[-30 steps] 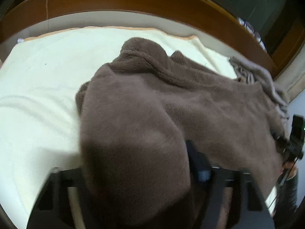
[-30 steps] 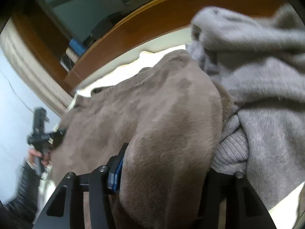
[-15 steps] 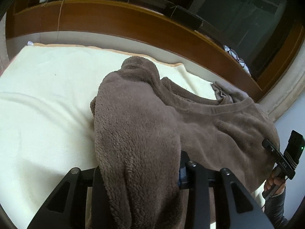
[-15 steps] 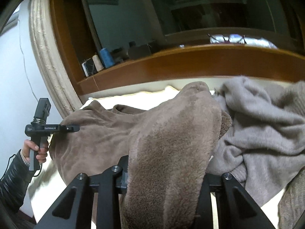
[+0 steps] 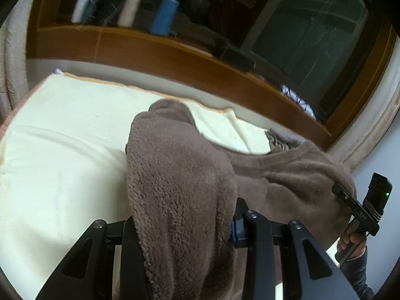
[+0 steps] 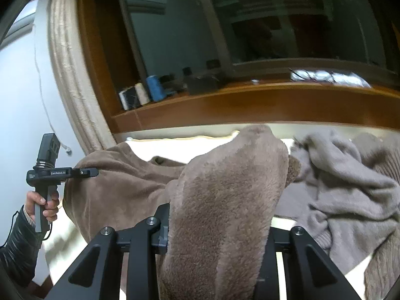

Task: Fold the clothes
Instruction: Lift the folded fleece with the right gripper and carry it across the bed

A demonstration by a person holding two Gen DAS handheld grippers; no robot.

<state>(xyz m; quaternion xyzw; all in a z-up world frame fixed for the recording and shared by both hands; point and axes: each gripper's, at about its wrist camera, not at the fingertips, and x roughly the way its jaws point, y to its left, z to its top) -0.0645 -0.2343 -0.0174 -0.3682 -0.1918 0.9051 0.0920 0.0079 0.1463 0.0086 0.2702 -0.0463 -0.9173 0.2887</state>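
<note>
Over the last second I've lifted the fuzzy brown fleece garment up off the cream blanket-covered bed. Both my left gripper and right gripper have fingers clamped on it, so it hangs stretched between them, ready to lay out flat.

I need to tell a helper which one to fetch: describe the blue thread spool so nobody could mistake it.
Look to the wooden window ledge above the cream blanket. At its left end a short row of thread cones stands upright. The blue thread spool is the rightmost of these, the only coloured one beside pale and dark neighbours.
</note>
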